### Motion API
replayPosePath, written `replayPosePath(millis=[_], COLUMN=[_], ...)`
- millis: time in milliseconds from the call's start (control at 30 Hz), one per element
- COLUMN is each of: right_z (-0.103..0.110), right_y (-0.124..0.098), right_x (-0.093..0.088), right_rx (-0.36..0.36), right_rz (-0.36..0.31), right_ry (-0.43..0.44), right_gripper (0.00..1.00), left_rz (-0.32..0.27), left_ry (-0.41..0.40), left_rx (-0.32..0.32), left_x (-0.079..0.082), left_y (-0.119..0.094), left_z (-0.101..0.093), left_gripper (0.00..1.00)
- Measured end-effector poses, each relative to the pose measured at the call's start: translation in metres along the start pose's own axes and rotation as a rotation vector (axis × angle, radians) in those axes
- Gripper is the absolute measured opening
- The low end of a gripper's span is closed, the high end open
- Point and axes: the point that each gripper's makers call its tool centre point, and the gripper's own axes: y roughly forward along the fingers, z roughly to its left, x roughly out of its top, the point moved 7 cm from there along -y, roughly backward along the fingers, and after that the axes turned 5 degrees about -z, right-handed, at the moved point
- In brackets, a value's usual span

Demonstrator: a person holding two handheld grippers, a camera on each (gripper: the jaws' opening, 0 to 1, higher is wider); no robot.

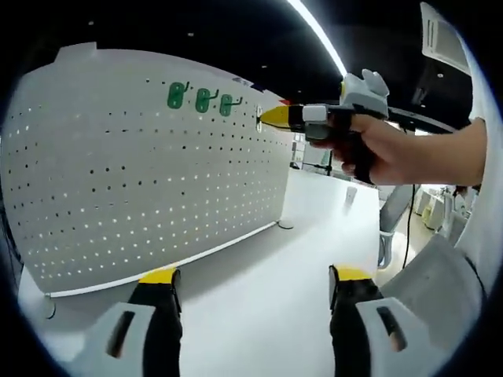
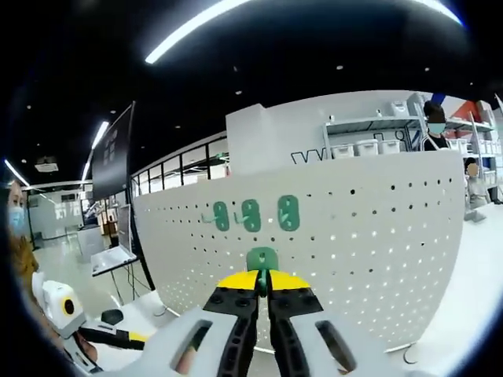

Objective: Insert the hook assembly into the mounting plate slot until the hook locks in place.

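Hook assembly, a small green plate, sits pinched between the yellow-tipped right tongs, whose jaws are clenched on its lower edge so that only its rounded top shows above the tips. Straight ahead of it, at 12 o'clock in the right gripper view, stands the white pegboard mounting plate, upright on the white tabletop, and three more green hooks already hang in a row on the board just above and slightly toward 11 o'clock of the held one. In the left gripper view the same right tongs come in from 3 o'clock, held in a person's hand, with their tip right at the board's face beside the row of mounted hooks; whether the held piece already touches the holes cannot be told from either view. The hook's long axis appears to stand vertical, parallel to the board, and the push seems to run straight forward along the tongs, likely followed by a small drop to seat it. The left tongs hang released low over the tabletop, jaws wide apart and empty, well clear of the board, so the right hand is plainly the nearer one for the insertion.
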Motion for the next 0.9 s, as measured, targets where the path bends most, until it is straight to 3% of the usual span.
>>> replayPosePath(millis=[467, 900], right_z=[-0.031, -0.05], right_y=[0.016, 0.035], right_x=[0.015, 0.029], right_rx=[-0.083, -0.114], right_rz=[-0.045, -0.086], right_ry=[-0.007, -0.035], right_gripper=[0.0, 0.0], left_rz=[-0.028, -0.029], left_ry=[0.01, 0.015], left_rx=[0.061, 0.084], left_x=[0.006, 0.007], left_y=[-0.012, -0.017], left_z=[0.007, 0.009], left_gripper=[0.77, 0.77])
